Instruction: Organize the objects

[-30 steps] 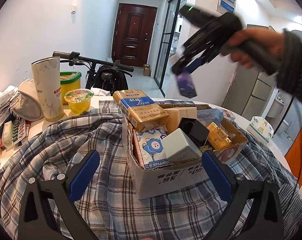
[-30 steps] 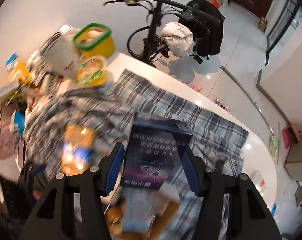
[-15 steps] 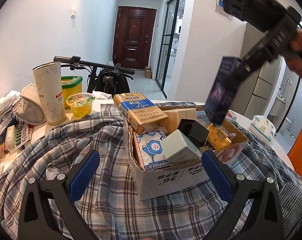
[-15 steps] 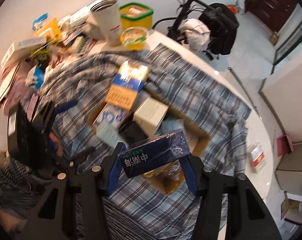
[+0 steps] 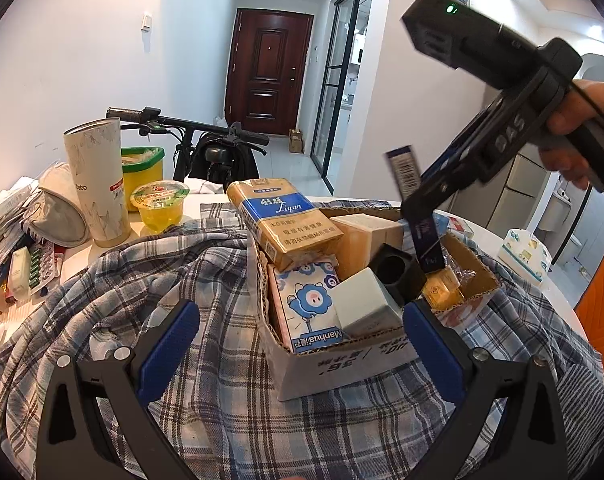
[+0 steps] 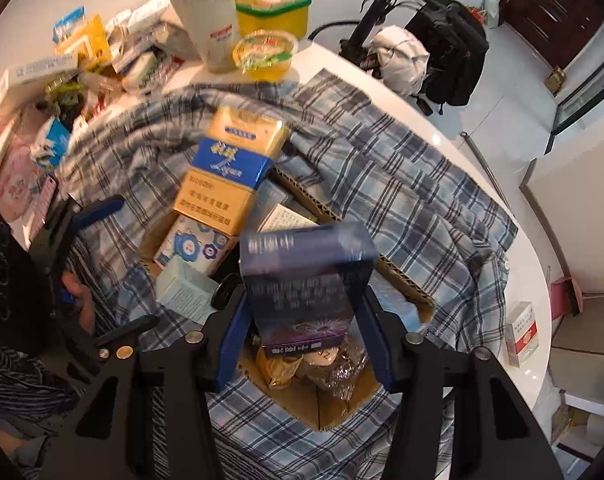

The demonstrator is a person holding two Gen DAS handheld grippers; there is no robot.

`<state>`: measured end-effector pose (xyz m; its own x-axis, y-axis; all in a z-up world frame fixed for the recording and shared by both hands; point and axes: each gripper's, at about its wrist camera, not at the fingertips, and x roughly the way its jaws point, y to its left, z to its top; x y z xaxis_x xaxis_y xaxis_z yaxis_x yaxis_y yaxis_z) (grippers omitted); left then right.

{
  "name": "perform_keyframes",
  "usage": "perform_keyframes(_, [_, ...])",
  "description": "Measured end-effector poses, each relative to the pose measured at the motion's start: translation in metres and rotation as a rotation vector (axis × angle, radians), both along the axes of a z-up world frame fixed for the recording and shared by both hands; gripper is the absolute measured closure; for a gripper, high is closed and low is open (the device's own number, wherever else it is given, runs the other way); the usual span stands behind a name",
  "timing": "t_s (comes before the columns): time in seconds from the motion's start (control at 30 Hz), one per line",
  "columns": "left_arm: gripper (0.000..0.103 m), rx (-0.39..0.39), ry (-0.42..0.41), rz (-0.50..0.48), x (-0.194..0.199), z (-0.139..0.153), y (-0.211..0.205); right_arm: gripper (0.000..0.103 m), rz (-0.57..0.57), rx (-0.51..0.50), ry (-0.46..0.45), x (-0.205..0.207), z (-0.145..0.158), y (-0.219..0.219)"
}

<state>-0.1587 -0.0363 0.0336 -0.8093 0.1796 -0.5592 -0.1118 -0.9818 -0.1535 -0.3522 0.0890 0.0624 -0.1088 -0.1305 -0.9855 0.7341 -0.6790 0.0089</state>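
Overhead, right gripper (image 6: pixel 302 344) jaws closing on a dark-blue box (image 6: pixel 306 292) (print blurred) — left gripper (image 5: pixel 302 344) jaws spread before "Liqun" carton (image 5: pixel 285 224).

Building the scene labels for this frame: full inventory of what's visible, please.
cardboard box: 1, brown, on plaid cloth, packed full
plaid cloth: 1, blue-white, over round table
Liqun carton: 1, gold-blue, atop box
Manhua tissue pack: 1, white-blue, box front
dark blue carton: 1, over box
jelly cup: 1, yellow, table rear
tall cup: 1, white, beside jelly cup
bicycle: 1, black, behind table
left gripper: 1, black-blue, open
right gripper: 1, closing on dark blue carton
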Motion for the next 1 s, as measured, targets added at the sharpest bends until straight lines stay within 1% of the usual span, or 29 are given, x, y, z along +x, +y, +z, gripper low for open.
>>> perform_keyframes(0.13, [0.0, 0.002, -0.001, -0.001, 0.0, 0.0, 0.0, 0.051, 0.013, 0.065, -0.012, 0.0, -0.018, -0.007])
perform_keyframes(0.2, [0.0, 0.001, -0.001, -0.001, 0.0, 0.0, -0.001, 0.044, 0.018, 0.084, -0.007, 0.002, -0.021, -0.007])
perform_keyframes(0.43, [0.0, -0.006, 0.002, -0.002, -0.001, 0.0, 0.0, 0.044, 0.03, 0.065, 0.006, 0.011, -0.012, 0.003])
perform_keyframes(0.47, [0.0, -0.006, 0.002, -0.002, -0.001, 0.0, 0.001, 0.047, 0.038, 0.063, 0.009, 0.013, -0.011, 0.003])
perform_keyframes(0.5, [0.0, -0.006, 0.003, -0.001, -0.001, 0.0, 0.001, 0.056, 0.042, 0.064, 0.01, 0.015, -0.012, 0.003])
perform_keyframes(0.53, [0.0, -0.005, 0.002, -0.001, -0.001, 0.0, 0.001, 0.058, 0.047, 0.064, 0.008, 0.017, -0.013, 0.003])
perform_keyframes(0.67, [0.0, -0.005, 0.003, 0.001, 0.0, 0.0, 0.001, 0.059, 0.037, 0.071, 0.001, 0.021, -0.014, 0.005])
perform_keyframes(0.73, [0.0, -0.007, 0.006, 0.002, 0.001, 0.001, 0.001, 0.044, 0.015, 0.077, 0.021, 0.022, -0.009, 0.008])
perform_keyframes(0.77, [0.0, -0.007, 0.008, 0.003, 0.001, 0.001, 0.001, 0.03, -0.002, 0.065, 0.036, 0.02, -0.002, 0.01])
perform_keyframes(0.8, [0.0, -0.008, 0.008, 0.001, 0.001, 0.001, 0.001, 0.024, -0.018, 0.04, 0.052, 0.017, 0.005, 0.012])
perform_keyframes(0.83, [0.0, -0.009, 0.008, 0.0, 0.001, 0.001, 0.001, 0.022, -0.039, 0.015, 0.072, 0.012, 0.013, 0.013])
perform_keyframes(0.87, [0.0, -0.011, 0.007, -0.001, 0.001, 0.001, 0.002, 0.015, -0.075, -0.014, 0.1, 0.003, 0.021, 0.015])
perform_keyframes(0.9, [0.0, -0.012, 0.006, -0.002, 0.001, 0.001, 0.002, 0.002, -0.12, -0.04, 0.127, -0.009, 0.026, 0.016])
perform_keyframes(0.93, [0.0, -0.012, 0.005, -0.003, 0.001, 0.001, 0.001, 0.0, -0.169, -0.062, 0.146, -0.022, 0.028, 0.016])
perform_keyframes(0.97, [0.0, -0.011, 0.004, -0.004, 0.001, 0.001, 0.001, 0.0, -0.211, -0.076, 0.146, -0.037, 0.026, 0.016])
perform_keyframes(1.0, [0.0, -0.008, 0.002, -0.006, 0.001, 0.001, 0.001, 0.0, -0.24, -0.081, 0.126, -0.053, 0.02, 0.012])
